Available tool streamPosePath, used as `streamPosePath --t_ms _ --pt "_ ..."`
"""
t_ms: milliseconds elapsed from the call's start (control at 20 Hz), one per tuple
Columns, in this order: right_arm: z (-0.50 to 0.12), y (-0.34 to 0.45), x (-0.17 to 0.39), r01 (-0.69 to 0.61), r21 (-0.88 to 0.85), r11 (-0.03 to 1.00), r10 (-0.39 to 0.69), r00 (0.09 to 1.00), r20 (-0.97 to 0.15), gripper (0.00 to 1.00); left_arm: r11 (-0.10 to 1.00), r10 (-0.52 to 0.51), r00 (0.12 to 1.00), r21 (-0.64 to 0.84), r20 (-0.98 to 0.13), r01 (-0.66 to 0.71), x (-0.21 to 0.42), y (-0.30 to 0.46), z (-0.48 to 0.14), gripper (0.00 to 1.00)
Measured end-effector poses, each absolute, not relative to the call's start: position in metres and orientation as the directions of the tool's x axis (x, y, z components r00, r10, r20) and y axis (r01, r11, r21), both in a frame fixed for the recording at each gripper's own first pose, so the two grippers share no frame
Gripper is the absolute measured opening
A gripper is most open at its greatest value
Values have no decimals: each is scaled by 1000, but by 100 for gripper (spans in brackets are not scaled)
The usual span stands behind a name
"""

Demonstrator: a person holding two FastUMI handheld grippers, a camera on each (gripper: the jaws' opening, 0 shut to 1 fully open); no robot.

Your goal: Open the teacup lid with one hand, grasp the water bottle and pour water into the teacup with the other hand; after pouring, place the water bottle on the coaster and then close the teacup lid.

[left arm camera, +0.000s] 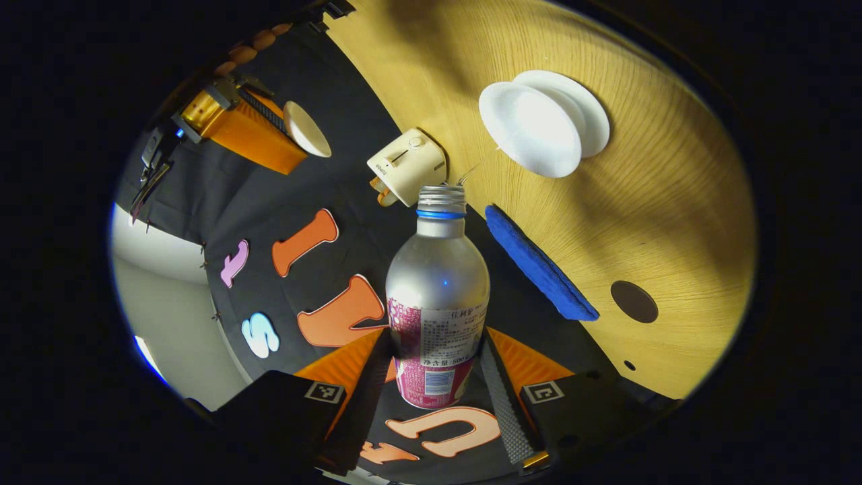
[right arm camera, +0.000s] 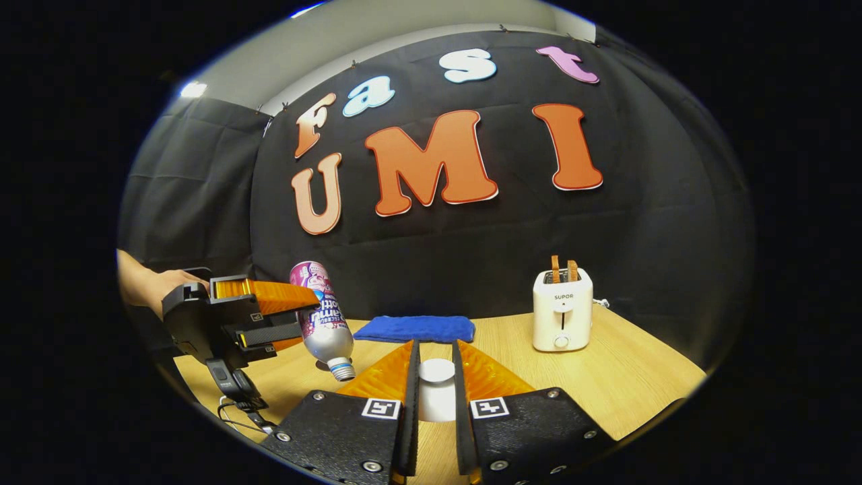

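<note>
My left gripper (left arm camera: pixel 436 337) is shut on the lower body of a silver water bottle (left arm camera: pixel 438 276) with a pink label and no cap. In the right gripper view the left gripper (right arm camera: pixel 311 308) holds this bottle (right arm camera: pixel 323 323) tilted steeply, mouth down, above the table. The white teacup (left arm camera: pixel 528 131) stands uncovered on its saucer (left arm camera: pixel 592 114) beyond the bottle's mouth. My right gripper (right arm camera: pixel 436 347) is shut on the white teacup lid (right arm camera: pixel 436 387). In the left gripper view the right gripper (left arm camera: pixel 286 131) holds the lid (left arm camera: pixel 306 128) up, away from the cup. A dark round coaster (left arm camera: pixel 634 301) lies on the wooden table (left arm camera: pixel 673 202).
A cream toaster (right arm camera: pixel 562 310) with two slices in it stands at the back of the table, near the cup in the left gripper view (left arm camera: pixel 407 165). A folded blue cloth (right arm camera: pixel 414 329) lies along the back edge. A person's hand (right arm camera: pixel 145 286) holds the left gripper.
</note>
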State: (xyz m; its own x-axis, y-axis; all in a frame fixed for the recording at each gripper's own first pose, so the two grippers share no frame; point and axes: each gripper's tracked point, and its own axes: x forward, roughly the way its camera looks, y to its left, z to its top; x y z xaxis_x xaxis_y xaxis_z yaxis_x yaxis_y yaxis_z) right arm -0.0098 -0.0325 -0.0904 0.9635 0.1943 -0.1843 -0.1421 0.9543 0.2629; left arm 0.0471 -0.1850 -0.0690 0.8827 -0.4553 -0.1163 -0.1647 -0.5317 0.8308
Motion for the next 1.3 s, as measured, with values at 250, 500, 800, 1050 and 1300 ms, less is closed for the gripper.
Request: streamPosePath --t_ms 250,500,800,1050,1300 --pt "-95 -18 -3 -153 253 955 208 956 -206 23 -475 -462 879 870 -120 -131 52 -180 -77 81" --pt "-96 -8 0 -171 253 952 228 949 -217 24 -295 -477 876 952 -74 -81 54 -173 -69 81" --pt "-99 -1 8 -164 252 954 225 945 -237 23 71 -418 909 997 -3 36 66 -146 -52 80" --pt "-101 15 11 -180 236 955 239 938 -250 23 373 -326 946 919 0 128 92 -132 -56 80" --pt "-102 31 13 -206 215 955 259 931 -257 24 682 -249 968 705 -29 197 115 -121 -78 80"
